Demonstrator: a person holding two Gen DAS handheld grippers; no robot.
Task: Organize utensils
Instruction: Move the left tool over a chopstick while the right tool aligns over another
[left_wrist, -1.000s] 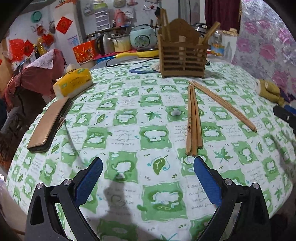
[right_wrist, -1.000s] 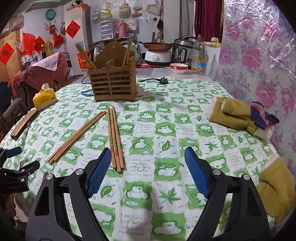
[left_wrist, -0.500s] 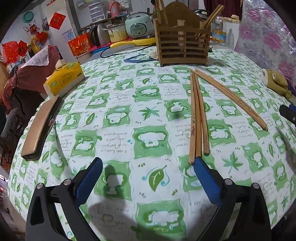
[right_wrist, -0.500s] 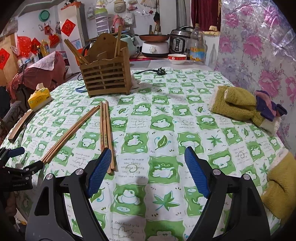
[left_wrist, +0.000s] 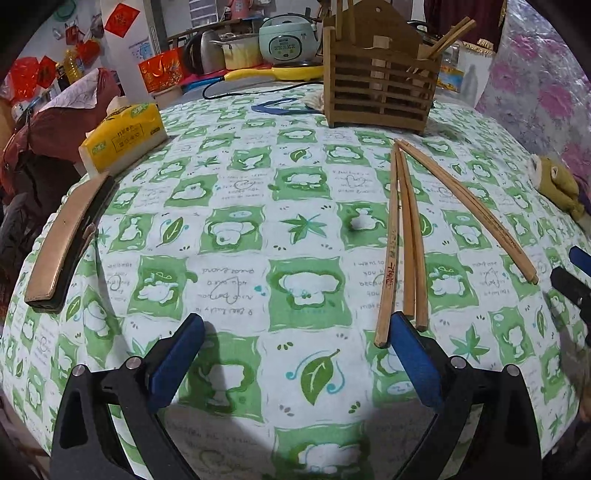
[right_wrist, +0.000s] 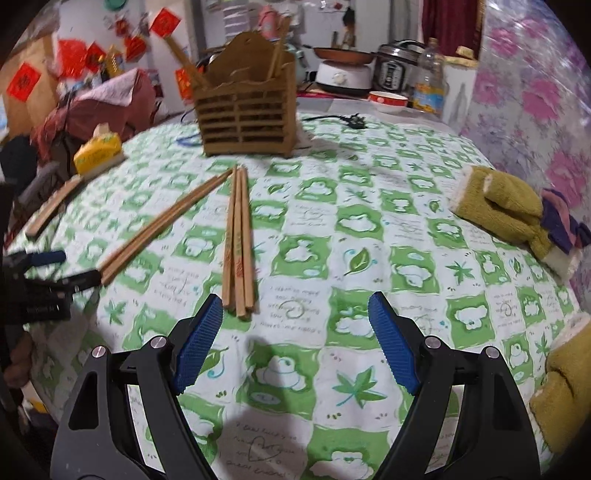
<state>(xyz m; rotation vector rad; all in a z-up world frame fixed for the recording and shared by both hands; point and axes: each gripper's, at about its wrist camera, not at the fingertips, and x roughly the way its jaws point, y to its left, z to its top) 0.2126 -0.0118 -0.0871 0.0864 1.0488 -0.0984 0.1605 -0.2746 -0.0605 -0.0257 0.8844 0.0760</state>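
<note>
Three wooden chopsticks (left_wrist: 404, 236) lie together on the green-and-white tablecloth (left_wrist: 236, 236); a second pair (left_wrist: 469, 206) lies angled to their right. A slatted wooden utensil holder (left_wrist: 380, 92) stands at the far side with a few chopsticks in it. My left gripper (left_wrist: 295, 336) is open, its right pad at the near ends of the three. My right gripper (right_wrist: 295, 314) is open, its left pad beside the near ends of the three chopsticks (right_wrist: 238, 243). The pair (right_wrist: 166, 225) and the holder (right_wrist: 247, 110) also show there.
A yellow tissue pack (left_wrist: 122, 136) and a brown flat case (left_wrist: 66, 236) lie at the table's left edge. Olive plush mitts (right_wrist: 506, 210) lie at the right. Kitchen appliances (left_wrist: 288, 37) stand behind the table. The other gripper (right_wrist: 40, 288) shows at the left.
Both grippers have moved forward and lower toward the three chopsticks. The right view has swung so the chopsticks sit nearer its left pad. Nothing on the table has moved.
</note>
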